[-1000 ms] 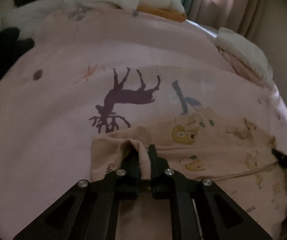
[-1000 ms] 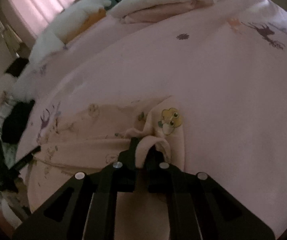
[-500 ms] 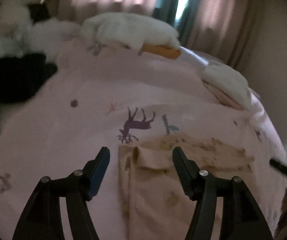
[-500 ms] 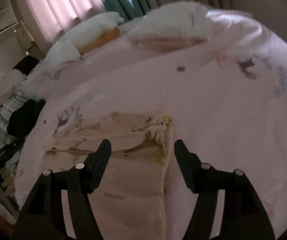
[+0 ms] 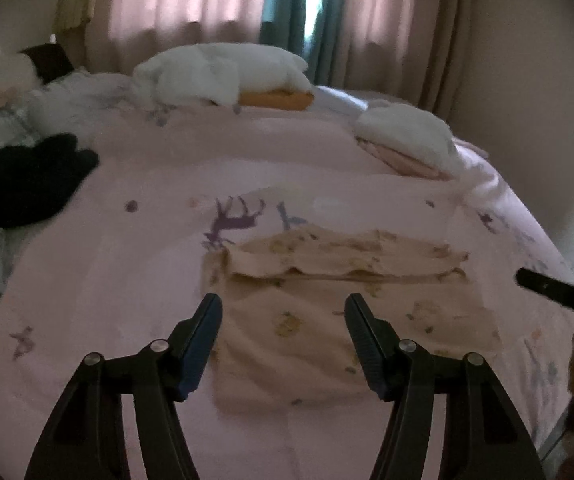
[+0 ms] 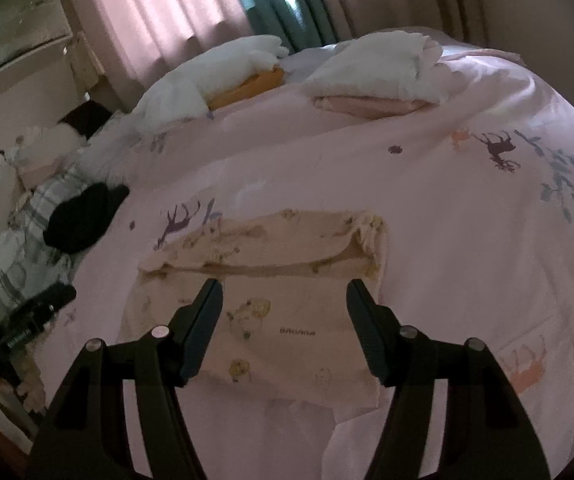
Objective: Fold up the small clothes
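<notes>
A small beige garment with yellow animal prints (image 5: 327, 304) lies on the pink bedspread, its far part folded over toward me. It also shows in the right wrist view (image 6: 271, 280). My left gripper (image 5: 283, 312) is open and empty, raised above the garment's near left part. My right gripper (image 6: 285, 300) is open and empty, raised above the garment's near right part. The right gripper's black tip (image 5: 547, 286) shows at the right edge of the left wrist view, and the left gripper (image 6: 35, 312) shows at the left of the right wrist view.
The pink bedspread (image 5: 167, 264) has deer prints. A black garment (image 5: 27, 180) lies at the left. White bedding over an orange pillow (image 5: 223, 76) sits at the head. A folded white and pink stack (image 5: 407, 140) lies at the far right. Curtains hang behind.
Both grippers let go of the garment's folded edge, opened wide and drew back and up. The garment now lies folded on the bed.
</notes>
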Motion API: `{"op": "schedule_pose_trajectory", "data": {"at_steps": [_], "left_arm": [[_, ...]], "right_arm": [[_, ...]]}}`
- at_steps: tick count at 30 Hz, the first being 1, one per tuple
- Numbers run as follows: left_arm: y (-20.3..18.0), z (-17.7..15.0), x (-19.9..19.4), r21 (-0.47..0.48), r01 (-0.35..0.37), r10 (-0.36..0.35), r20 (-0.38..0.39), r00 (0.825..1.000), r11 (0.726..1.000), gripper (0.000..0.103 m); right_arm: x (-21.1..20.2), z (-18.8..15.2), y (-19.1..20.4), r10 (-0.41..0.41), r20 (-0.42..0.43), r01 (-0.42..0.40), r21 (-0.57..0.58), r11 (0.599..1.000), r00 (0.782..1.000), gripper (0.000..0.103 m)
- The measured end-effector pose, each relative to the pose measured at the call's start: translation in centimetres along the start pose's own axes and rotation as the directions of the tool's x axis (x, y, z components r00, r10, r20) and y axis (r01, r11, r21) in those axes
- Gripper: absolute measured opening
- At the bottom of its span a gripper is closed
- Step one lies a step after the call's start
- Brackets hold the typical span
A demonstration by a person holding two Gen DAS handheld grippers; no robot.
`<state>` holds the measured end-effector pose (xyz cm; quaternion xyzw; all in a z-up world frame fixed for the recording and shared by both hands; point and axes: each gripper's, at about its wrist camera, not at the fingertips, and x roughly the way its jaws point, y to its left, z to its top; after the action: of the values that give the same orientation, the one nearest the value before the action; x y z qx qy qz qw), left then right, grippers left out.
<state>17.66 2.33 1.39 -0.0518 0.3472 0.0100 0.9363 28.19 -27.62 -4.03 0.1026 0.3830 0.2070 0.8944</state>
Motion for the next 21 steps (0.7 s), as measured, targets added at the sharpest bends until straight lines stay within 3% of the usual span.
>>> {"op": "schedule_pose_trajectory", "data": {"at_steps": [2, 3, 4, 7, 14, 18, 21], "left_arm": [[-0.6, -0.2, 1.1, 0.02, -0.002, 0.002, -0.026, 1.0, 1.0, 0.052], [-0.9, -0.3, 1.9, 0.031, -0.004, 0.005, -0.045, 0.999, 1.0, 0.039], [-1.1, -0.3, 3.2, 0.044, -0.003, 0.006, -0.086, 0.996, 0.999, 0.028], [-1.5, -0.6, 5.9, 0.033, 0.064, -0.058, -0.162, 0.985, 0.997, 0.012], [-0.6, 0.2, 13.8, -0.038, 0.064, -0.071, -0.253, 0.965, 0.997, 0.008], [-0.1, 1.4, 16.7, -0.055, 0.051, -0.064, -0.268, 0.961, 0.997, 0.008], [1.1, 3.0, 18.6, -0.122, 0.054, -0.085, -0.264, 0.961, 0.991, 0.008]], "right_arm": [[0.9, -0.5, -0.1, -0.008, -0.021, 0.008, 0.0, 1.0, 1.0, 0.057], [1.6, -0.7, -0.3, -0.013, -0.034, 0.013, 0.002, 1.0, 0.999, 0.051], [2.4, -0.9, -0.4, -0.012, -0.047, 0.013, 0.004, 1.0, 0.999, 0.039], [4.3, -1.0, -0.5, -0.004, -0.078, 0.003, -0.012, 1.0, 0.997, 0.011], [11.7, -0.2, -0.2, -0.022, -0.167, 0.015, -0.041, 0.999, 0.986, 0.007], [15.5, 1.2, -1.0, 0.009, -0.208, -0.006, 0.015, 1.0, 0.978, 0.002], [17.7, 2.9, -2.1, 0.05, -0.221, -0.03, 0.093, 0.995, 0.974, 0.0]]}}
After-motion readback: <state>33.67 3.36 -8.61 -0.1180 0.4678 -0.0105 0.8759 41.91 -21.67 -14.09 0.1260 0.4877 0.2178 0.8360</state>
